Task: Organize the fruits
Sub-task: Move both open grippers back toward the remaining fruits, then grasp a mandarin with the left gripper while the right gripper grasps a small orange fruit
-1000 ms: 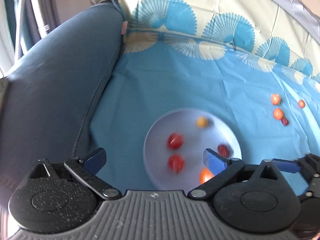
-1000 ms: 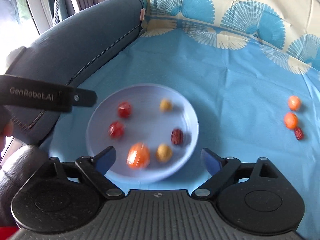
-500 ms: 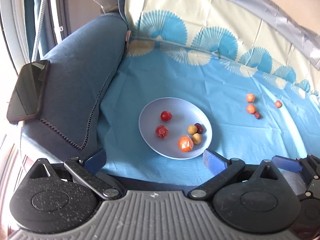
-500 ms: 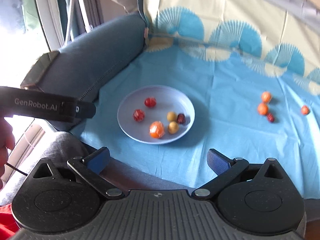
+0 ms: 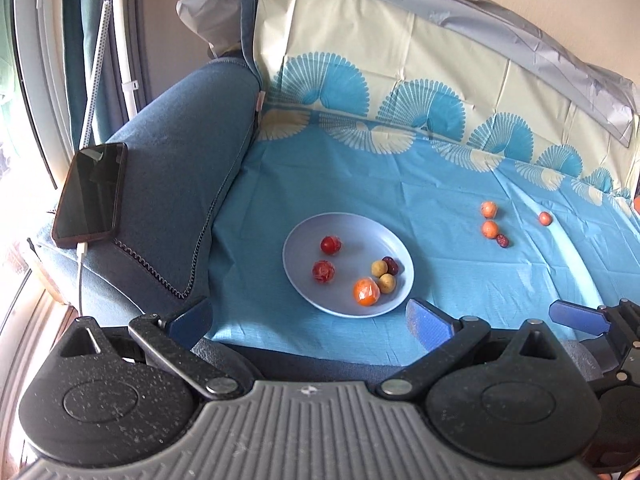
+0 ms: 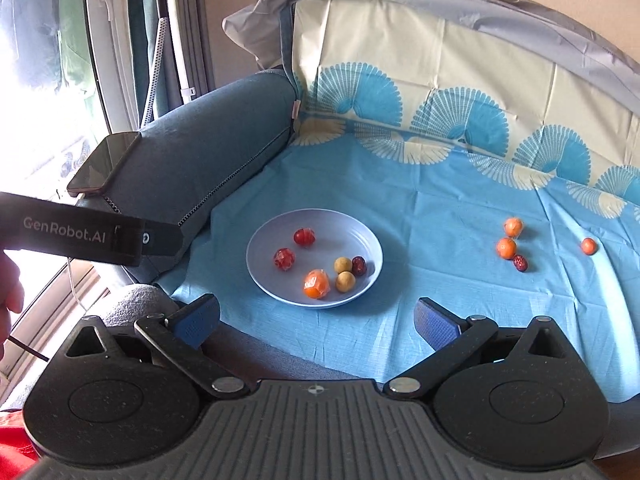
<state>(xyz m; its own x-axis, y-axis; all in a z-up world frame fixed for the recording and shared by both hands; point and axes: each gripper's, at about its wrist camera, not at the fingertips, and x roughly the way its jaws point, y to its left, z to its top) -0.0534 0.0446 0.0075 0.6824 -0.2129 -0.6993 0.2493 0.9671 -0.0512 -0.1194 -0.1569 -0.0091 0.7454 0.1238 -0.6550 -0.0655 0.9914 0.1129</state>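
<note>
A pale lilac plate (image 5: 304,240) (image 6: 264,240) rests on the blue cloth of a sofa seat. It holds several small fruits: two red ones, two yellow ones, a dark red date and a wrapped orange one (image 5: 365,291) (image 6: 316,284). More fruits lie loose on the cloth at the right: two orange ones with a dark date (image 5: 502,241) (image 6: 520,263) beside them, and one orange one (image 5: 544,218) (image 6: 588,246) farther right. My left gripper (image 5: 308,320) and right gripper (image 6: 316,324) both hang open and hold nothing, short of the plate near the seat's front edge.
A dark phone (image 5: 90,194) (image 6: 105,163) on a charging cable lies on the blue sofa armrest (image 5: 172,184) at the left. The patterned cloth runs up the backrest (image 5: 400,80). A window with curtains is far left. The left gripper's body (image 6: 80,236) crosses the right wrist view's left side.
Both grippers have drawn back and up from the plate, which now looks smaller and farther away. The phone and armrest have come into view. The fruits in the plate have settled.
</note>
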